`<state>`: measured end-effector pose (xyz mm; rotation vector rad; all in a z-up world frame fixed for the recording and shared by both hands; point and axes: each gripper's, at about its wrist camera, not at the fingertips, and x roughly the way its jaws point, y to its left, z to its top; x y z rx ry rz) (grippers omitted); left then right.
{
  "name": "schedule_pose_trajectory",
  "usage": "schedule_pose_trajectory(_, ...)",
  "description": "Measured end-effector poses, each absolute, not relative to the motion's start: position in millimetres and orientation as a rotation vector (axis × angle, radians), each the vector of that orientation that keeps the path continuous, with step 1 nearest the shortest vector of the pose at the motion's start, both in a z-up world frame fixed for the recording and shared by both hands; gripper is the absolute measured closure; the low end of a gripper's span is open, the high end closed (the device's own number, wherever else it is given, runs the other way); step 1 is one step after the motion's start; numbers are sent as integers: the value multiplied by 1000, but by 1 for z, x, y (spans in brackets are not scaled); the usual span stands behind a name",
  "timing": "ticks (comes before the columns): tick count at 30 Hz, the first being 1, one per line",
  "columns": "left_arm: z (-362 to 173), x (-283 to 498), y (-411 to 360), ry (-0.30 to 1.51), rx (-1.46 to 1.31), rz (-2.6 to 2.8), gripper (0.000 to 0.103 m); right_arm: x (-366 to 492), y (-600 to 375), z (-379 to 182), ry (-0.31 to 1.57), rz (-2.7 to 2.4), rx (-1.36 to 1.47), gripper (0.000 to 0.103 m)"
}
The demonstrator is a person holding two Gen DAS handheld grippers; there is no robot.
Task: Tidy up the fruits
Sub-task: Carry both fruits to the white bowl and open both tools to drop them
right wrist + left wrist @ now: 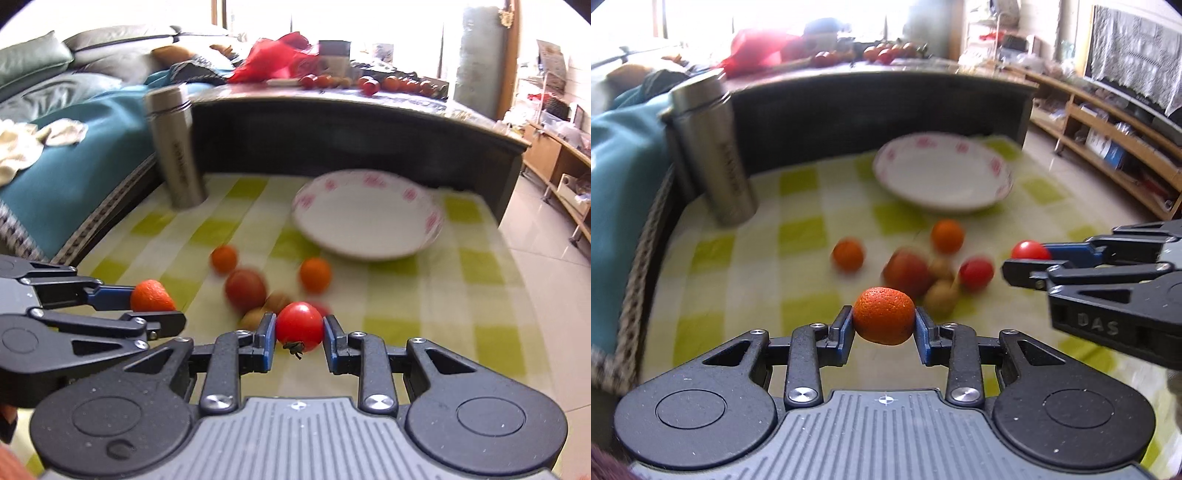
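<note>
Here left tongs (884, 322) clamp mandarin (884, 315); right tongs (300, 328) clamp cherry tomato (299, 325); "DAS" embossed on tongs.

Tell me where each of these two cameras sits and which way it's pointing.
Left wrist view: sits on the left gripper, looking forward over the checked cloth toward the plate; its jaws clamp a small orange, and the right gripper enters from the right.
Right wrist view: sits on the right gripper, facing the same plate; its jaws hold a cherry tomato, and the left gripper enters from the left.
Both share the plate, steel flask and loose fruit.
</note>
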<state>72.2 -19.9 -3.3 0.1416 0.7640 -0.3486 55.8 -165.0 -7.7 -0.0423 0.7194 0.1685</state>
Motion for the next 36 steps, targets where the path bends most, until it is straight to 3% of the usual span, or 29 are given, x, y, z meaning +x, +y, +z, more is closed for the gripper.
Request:
schedule_pose_trajectory(15, -6, 179, -85, 714, 216, -413, 61, 168, -208, -17, 712, 71, -31, 69)
schedule_pose_trajectory(28, -20, 204, -97, 722, 253, -411, 57, 204, -221, -40, 733, 68, -27, 69)
schedule_pose_trajectory(36, -6, 196, -88, 704, 226, -393, 53, 198, -220, -27, 699, 65, -27, 54)
